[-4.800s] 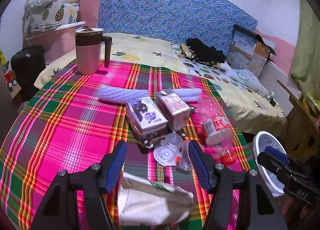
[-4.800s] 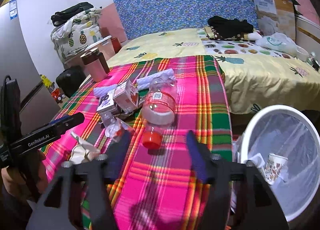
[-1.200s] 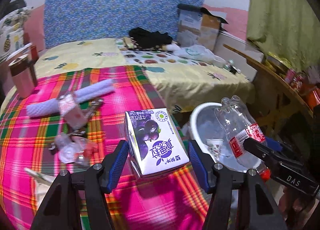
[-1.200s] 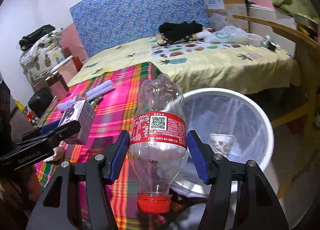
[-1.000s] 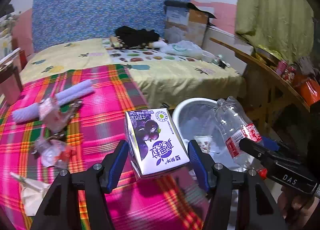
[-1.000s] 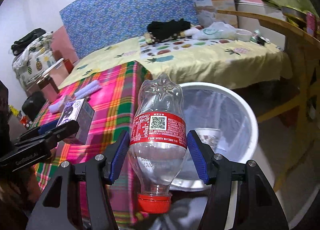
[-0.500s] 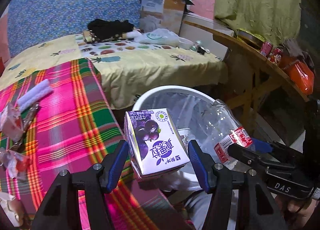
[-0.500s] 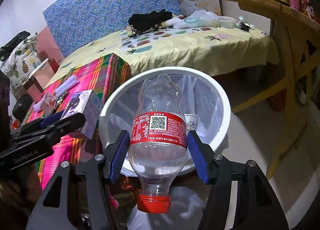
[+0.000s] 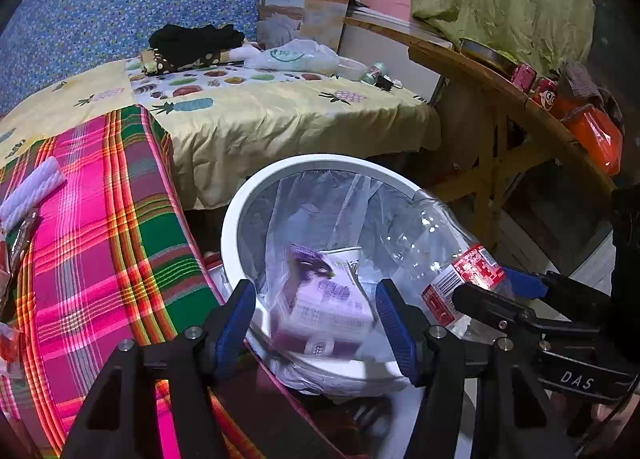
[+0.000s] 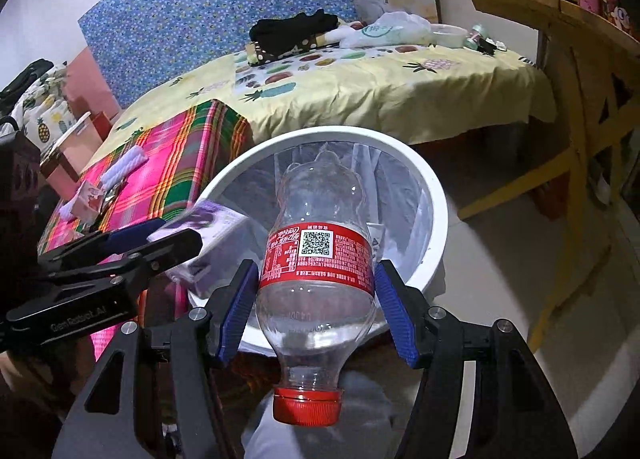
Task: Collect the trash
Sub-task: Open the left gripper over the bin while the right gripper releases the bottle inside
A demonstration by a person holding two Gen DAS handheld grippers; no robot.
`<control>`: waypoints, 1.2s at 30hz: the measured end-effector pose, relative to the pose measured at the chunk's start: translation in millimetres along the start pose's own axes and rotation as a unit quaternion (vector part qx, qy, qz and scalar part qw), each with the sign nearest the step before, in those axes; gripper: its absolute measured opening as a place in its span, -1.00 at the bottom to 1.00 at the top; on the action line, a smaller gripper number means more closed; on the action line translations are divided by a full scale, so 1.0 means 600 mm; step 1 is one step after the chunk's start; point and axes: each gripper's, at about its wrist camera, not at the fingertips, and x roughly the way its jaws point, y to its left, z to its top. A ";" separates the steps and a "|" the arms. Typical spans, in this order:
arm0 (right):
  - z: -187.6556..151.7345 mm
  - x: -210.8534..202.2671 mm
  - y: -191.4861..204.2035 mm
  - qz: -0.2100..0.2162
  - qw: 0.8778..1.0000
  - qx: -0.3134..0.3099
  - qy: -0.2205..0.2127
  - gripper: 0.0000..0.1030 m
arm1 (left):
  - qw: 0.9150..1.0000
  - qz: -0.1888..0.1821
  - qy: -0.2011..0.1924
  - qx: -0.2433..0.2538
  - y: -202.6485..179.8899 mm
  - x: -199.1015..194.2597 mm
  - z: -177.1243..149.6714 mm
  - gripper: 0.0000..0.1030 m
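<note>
Purple carton, earlier clamped, now blurred in bin; left tool apart, right tool clamped on clear bottle.

- The table, covered by a pink-and-green plaid cloth, bears a white ribbed roll and a small pink carton.
- The bed, under a yellow fruit-print sheet, carries dark folded clothes and a white plastic bag.
</note>
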 end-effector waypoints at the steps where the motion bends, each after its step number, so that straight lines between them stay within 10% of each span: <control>1: 0.000 0.000 -0.001 -0.001 1.000 0.001 0.000 0.20 | 1.000 0.000 -0.001 0.001 0.001 -0.001 0.000 0.22; 36: -0.009 -0.027 0.089 0.073 0.995 -0.055 -0.030 0.20 | 0.992 0.090 -0.069 -0.057 0.090 -0.155 -0.086 0.22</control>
